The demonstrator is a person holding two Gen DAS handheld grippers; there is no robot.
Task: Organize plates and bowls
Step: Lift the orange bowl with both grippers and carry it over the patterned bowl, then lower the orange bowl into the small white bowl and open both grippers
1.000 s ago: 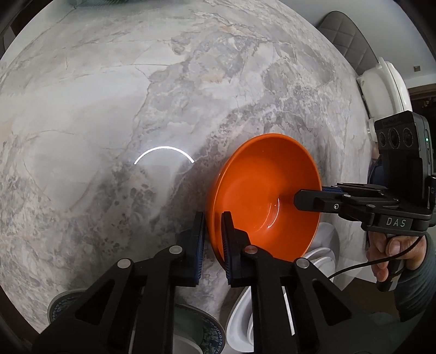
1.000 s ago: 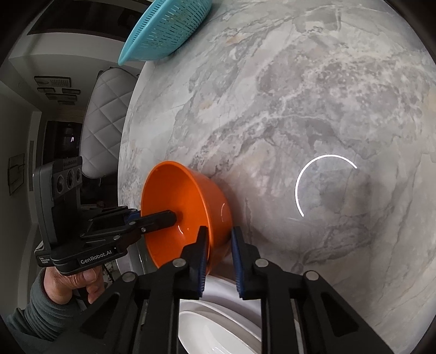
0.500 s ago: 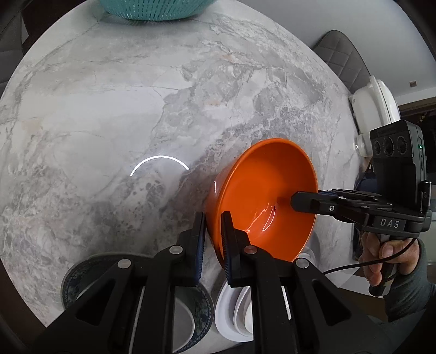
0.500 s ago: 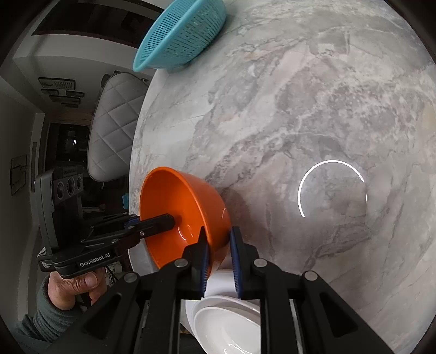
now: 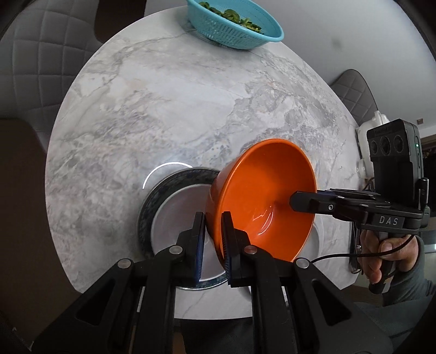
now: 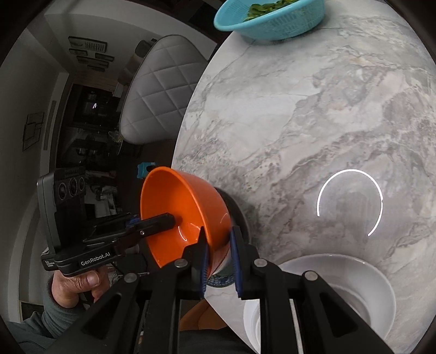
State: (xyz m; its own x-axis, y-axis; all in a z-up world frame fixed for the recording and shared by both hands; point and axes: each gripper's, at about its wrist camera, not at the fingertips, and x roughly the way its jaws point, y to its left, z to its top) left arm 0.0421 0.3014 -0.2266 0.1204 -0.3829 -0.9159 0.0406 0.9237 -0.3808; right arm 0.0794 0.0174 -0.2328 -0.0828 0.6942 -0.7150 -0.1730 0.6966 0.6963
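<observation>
Orange and glossy, the bowl (image 5: 261, 198) hung tilted above the near side of the marble table (image 5: 169, 109). In the left wrist view its mouth opened toward the right gripper; no long axis showed on so round a thing. We held it from both sides. Our left gripper (image 5: 214, 239) had its jaws drawn narrow on the rim, one pad inside and one outside the wall. Our right gripper (image 6: 219, 252) pinched the opposite rim the same way, its fingers barely apart. Under the bowl sat one plate with a dark blue patterned border (image 5: 155, 201), flat on the table. Beside it, toward the table's edge, we counted one stack of white bowls (image 6: 354, 283); how many were nested we could not tell. At the far side stood one teal colander (image 5: 237, 24) with greens in it. Two quilted grey chairs (image 5: 41, 54) flanked the table.
</observation>
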